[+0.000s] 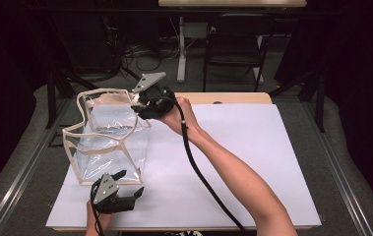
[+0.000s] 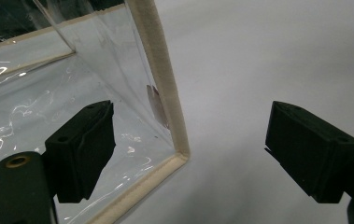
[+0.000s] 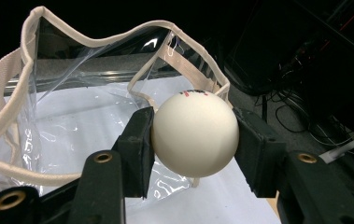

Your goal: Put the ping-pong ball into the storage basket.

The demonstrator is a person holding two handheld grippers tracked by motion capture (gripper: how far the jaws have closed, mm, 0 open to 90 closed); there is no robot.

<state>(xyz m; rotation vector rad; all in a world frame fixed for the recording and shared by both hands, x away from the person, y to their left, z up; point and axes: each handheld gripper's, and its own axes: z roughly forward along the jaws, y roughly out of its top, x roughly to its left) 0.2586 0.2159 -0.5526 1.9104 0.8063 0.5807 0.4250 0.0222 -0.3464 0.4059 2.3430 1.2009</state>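
At the near edge of the white table cover, the person's left gripper rests low by the near bottom corner of a clear plastic bag with cream fabric trim. In the left gripper view its two black jaws stand wide apart and grasp nothing; the bag's trimmed corner lies between them, closer to the left jaw. It looks placed there ready to steady the bag, though it is not yet pinching it.

Farther back, the person's right forearm reaches across the table to the bag's far upper rim. There the right gripper is clenched on a white ball, one pad pressing each side. The ball carries small coloured marks on top. It is held up at the bag's wavy open rim, seemingly so it can be dropped inside.

Beyond the table stand a dark chair and tangled floor cables.
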